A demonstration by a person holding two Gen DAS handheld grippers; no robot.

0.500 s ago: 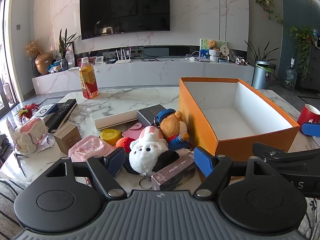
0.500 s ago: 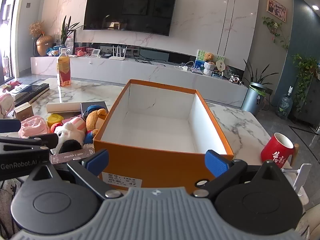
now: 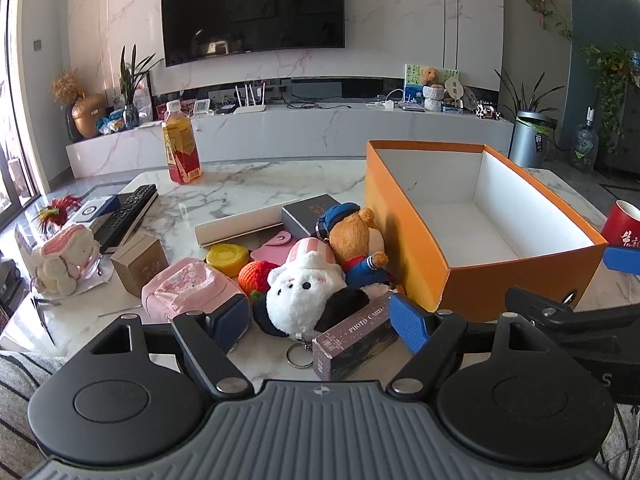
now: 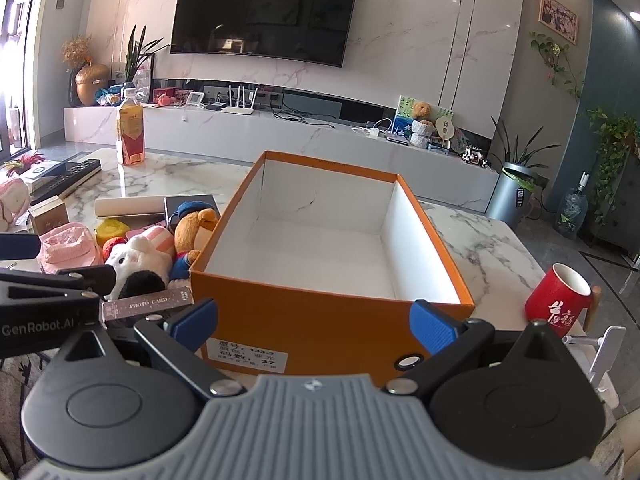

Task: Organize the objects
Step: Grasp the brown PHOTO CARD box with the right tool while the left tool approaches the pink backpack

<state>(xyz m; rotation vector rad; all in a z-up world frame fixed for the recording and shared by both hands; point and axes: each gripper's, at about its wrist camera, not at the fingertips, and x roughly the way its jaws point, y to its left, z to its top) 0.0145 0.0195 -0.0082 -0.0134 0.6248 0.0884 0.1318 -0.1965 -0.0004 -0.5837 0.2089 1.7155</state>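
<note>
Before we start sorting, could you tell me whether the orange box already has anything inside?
Empty: the orange box is open-topped, and its white floor and walls show bare in both wrist views.

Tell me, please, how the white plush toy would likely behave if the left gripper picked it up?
The white plush looks soft, so it would probably squash between the fingers. It seems light. Its keyring would likely dangle and might snag the card box.

Three plush toys (image 3: 304, 296), one orange box (image 3: 516, 280), one bottle (image 3: 181, 148), one mug (image 4: 558, 300).
</note>
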